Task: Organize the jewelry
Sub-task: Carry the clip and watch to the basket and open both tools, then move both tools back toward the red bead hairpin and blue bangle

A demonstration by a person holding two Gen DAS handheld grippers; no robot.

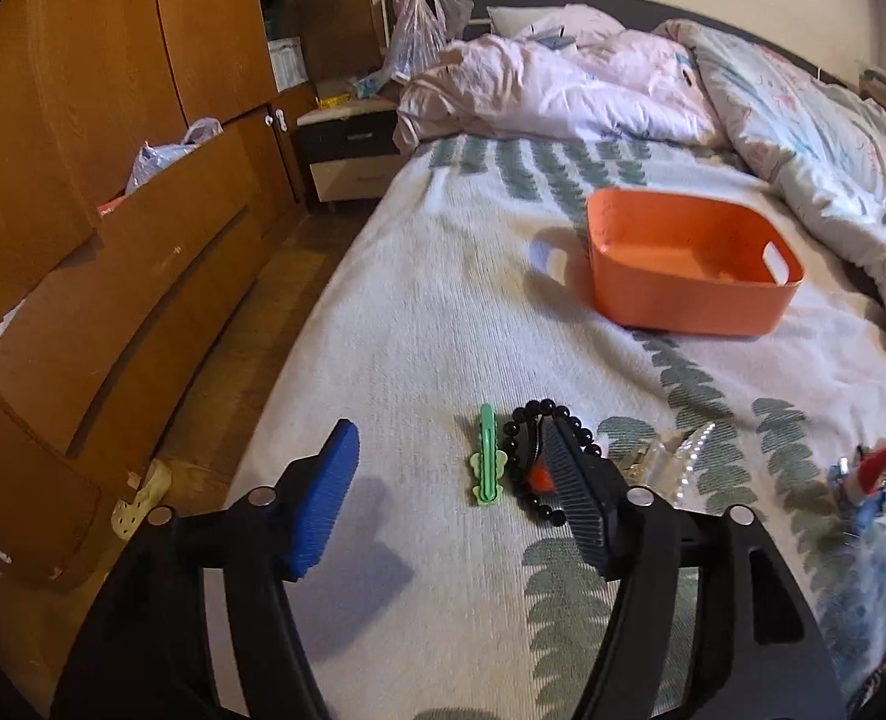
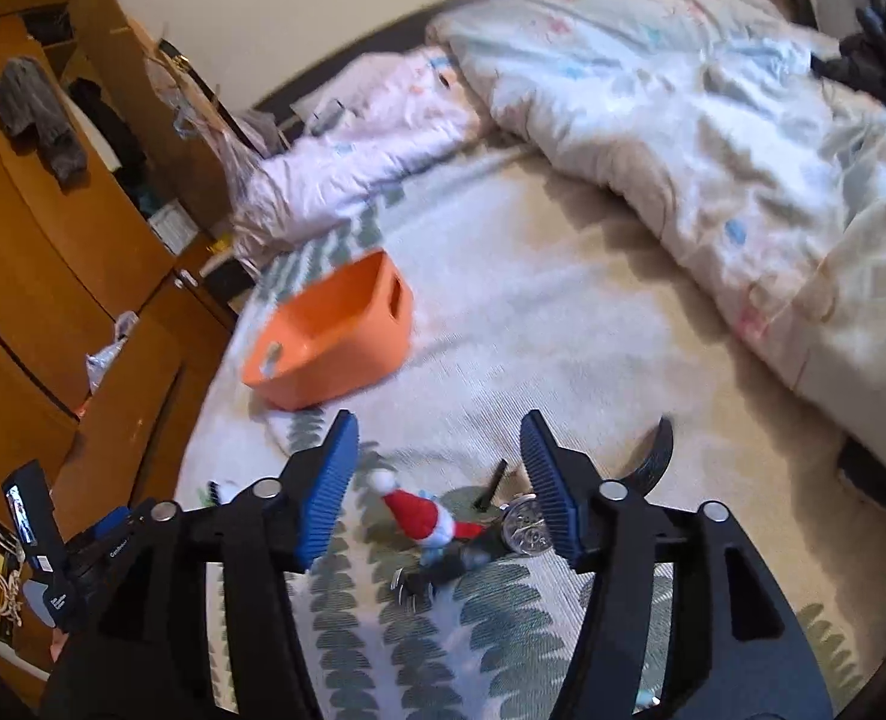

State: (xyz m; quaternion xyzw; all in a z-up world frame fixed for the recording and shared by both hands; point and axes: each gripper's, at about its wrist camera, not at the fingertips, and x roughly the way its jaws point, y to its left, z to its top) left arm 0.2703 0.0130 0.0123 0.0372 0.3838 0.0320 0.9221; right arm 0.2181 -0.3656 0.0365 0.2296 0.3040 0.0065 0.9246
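Jewelry lies scattered on the near part of the bed [image 1: 419, 312], on a white cover with green leaf prints. In the left wrist view a black bead bracelet [image 1: 538, 420] rests just beside a green hair clip [image 1: 487, 459]; the right finger of the left gripper [image 1: 451, 498] covers part of the bracelet's loop, along with a small orange thing that cannot be identified. That gripper is spread wide with nothing between its fingers, hovering over the clip and bracelet. Right of the bracelet lies a clear, glittery piece [image 1: 691, 450], too blurred to name. An orange basket [image 1: 691, 267] stands farther up the bed, well apart from these pieces; its inside shows only in part and what lies there cannot be made out. In the right wrist view the right gripper [image 2: 440, 483] is likewise released and wide, with a small figure in a red and white Santa hat [image 2: 422, 513] lying between and below its fingers. Beside the figure a round silvery watch face [image 2: 523, 528] is half hidden behind the right finger, and a dark curved piece [image 2: 658, 456] shows beyond it, its lower end cut off by the gripper. This view is motion-blurred, so the dark parts under the figure stay unclear. A rumpled duvet [image 2: 712, 120] covers the far side of the bed.
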